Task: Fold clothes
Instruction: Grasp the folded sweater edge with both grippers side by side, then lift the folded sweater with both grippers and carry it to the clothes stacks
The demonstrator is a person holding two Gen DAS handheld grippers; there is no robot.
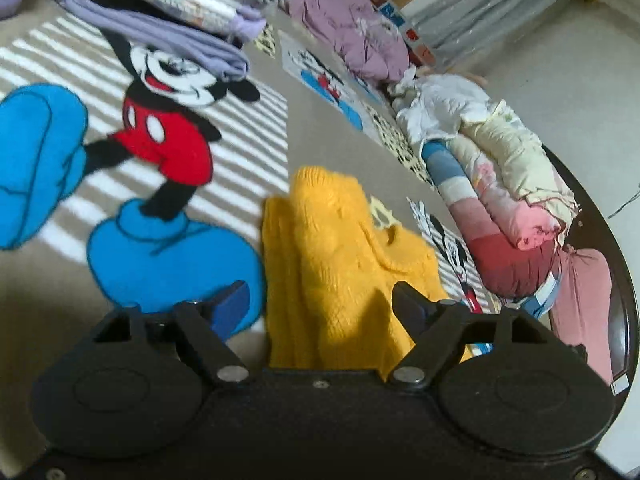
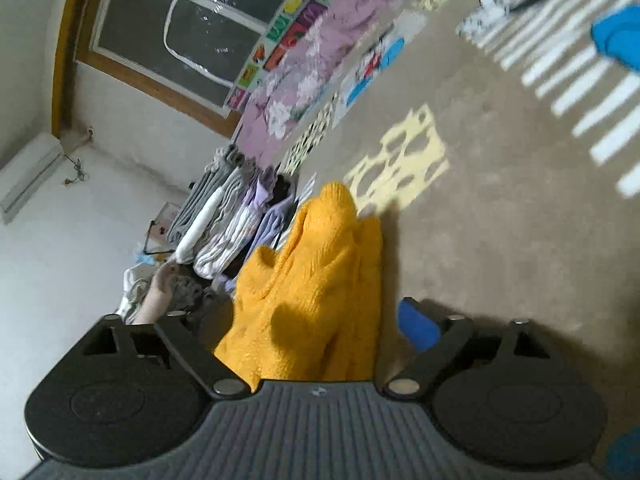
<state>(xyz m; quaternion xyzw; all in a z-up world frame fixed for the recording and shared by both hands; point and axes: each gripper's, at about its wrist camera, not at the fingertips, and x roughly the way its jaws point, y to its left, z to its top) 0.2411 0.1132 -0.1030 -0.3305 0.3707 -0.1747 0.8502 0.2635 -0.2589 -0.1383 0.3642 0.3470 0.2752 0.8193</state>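
A yellow knitted sweater (image 1: 332, 256) lies bunched and partly folded on a beige blanket (image 1: 248, 60) printed with a cartoon mouse. In the left wrist view my left gripper (image 1: 320, 308) is open, its blue-padded fingers (image 1: 230, 308) set wide on either side of the sweater's near end. In the right wrist view the same sweater (image 2: 316, 280) sits between the fingers of my right gripper (image 2: 312, 320), which is also open. One blue pad (image 2: 418, 324) rests on the blanket to the sweater's right. The other finger is partly hidden behind the knit.
A stack of folded clothes (image 1: 160, 0) sits at the far side of the blanket, also seen as a stack of folded clothes (image 2: 232, 220). Rolled quilts (image 1: 500, 184) and purple bedding (image 1: 352, 28) line the right edge by a dark wooden bed frame (image 1: 624, 280). A window (image 2: 180, 28) is behind.
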